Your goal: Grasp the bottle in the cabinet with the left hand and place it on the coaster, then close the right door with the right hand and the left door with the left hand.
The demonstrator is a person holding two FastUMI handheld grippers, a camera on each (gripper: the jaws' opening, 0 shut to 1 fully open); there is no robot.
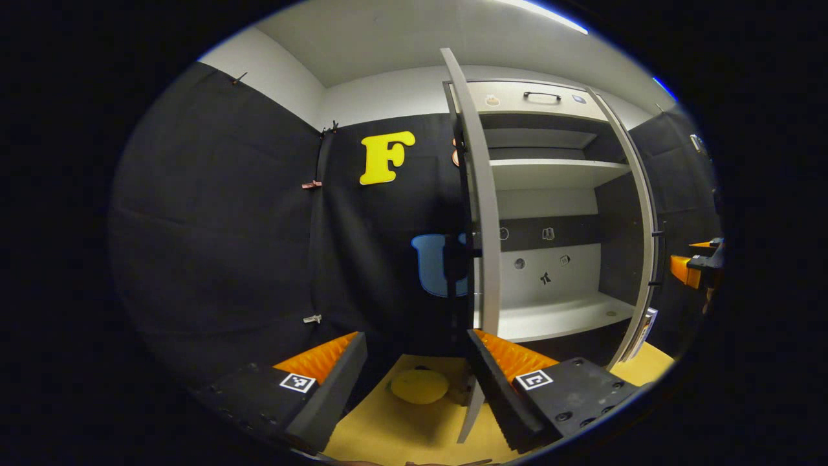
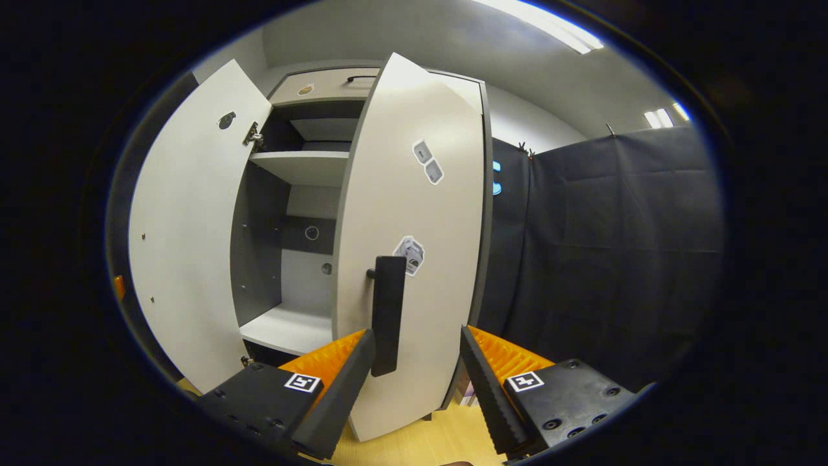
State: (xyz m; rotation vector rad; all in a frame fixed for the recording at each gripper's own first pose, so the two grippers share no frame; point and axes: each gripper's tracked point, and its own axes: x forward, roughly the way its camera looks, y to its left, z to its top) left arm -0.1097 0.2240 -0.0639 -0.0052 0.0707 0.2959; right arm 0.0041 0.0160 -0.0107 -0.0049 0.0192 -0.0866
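Observation:
The cabinet [image 1: 556, 317] stands with both doors ajar and its lower shelf [image 2: 284, 330] bare. In the left gripper view the left door [image 1: 484, 213] shows edge-on, its dark handle [image 1: 456, 259] on the outer face. My left gripper [image 1: 417, 362] is open just in front of that edge. Below it a yellow round thing [image 1: 419, 386] lies on the wooden table [image 1: 401, 427]; I cannot tell if it is the coaster or the bottle. In the right gripper view my right gripper [image 2: 417, 349] is open close to the right door [image 2: 414, 246], whose black handle [image 2: 388, 314] hangs just ahead of the fingers.
The left door [image 2: 187, 226] swings wide open at the left of the right gripper view. The other gripper [image 1: 695, 268] shows beyond the right door's edge [image 1: 647, 226]. Black cloth walls [image 1: 226, 226] close in on both sides.

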